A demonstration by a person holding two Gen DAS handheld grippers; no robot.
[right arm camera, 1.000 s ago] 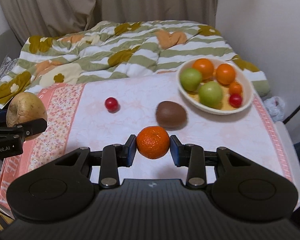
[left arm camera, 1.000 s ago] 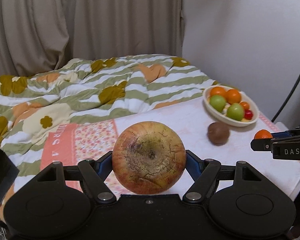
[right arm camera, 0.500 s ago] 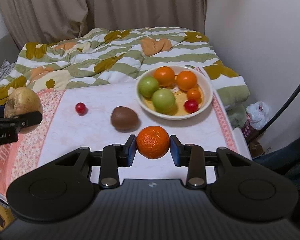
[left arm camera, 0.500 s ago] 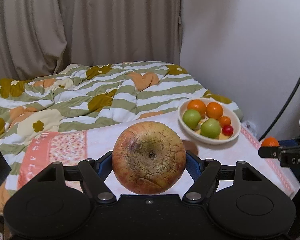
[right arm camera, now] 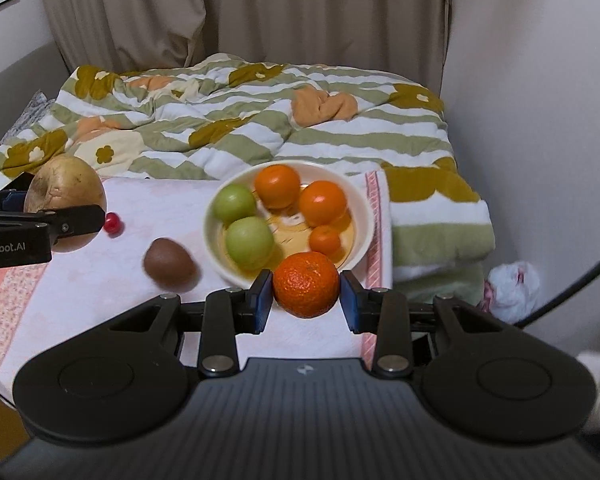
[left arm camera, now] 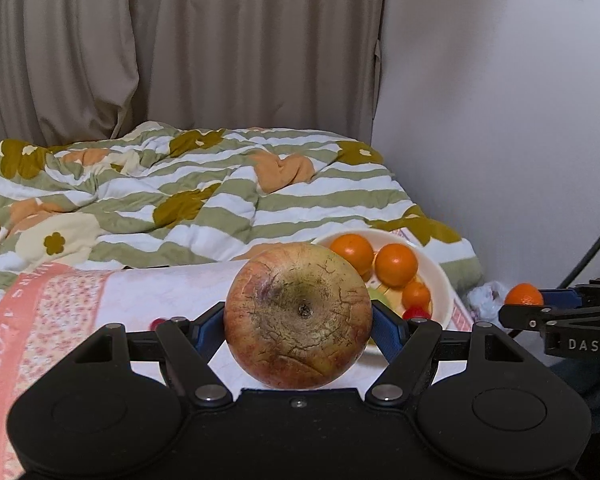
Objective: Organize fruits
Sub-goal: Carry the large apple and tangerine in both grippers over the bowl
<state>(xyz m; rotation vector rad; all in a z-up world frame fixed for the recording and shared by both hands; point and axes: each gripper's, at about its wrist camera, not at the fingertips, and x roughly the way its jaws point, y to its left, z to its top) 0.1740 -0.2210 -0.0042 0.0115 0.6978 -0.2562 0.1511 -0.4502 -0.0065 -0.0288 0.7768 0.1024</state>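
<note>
Left gripper [left arm camera: 298, 320] clamped the apple [left arm camera: 298, 314], right gripper [right arm camera: 306, 294] pinched the tangerine [right arm camera: 306, 284]. Best move looked like lowering each gently into the bowl [right arm camera: 364, 216] near the table's right edge, avoiding the fruit inside.

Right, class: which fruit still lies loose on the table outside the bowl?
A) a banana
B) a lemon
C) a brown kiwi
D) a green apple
C: the brown kiwi rests on the table left of the bowl, while the green apples sit inside the bowl.
</note>
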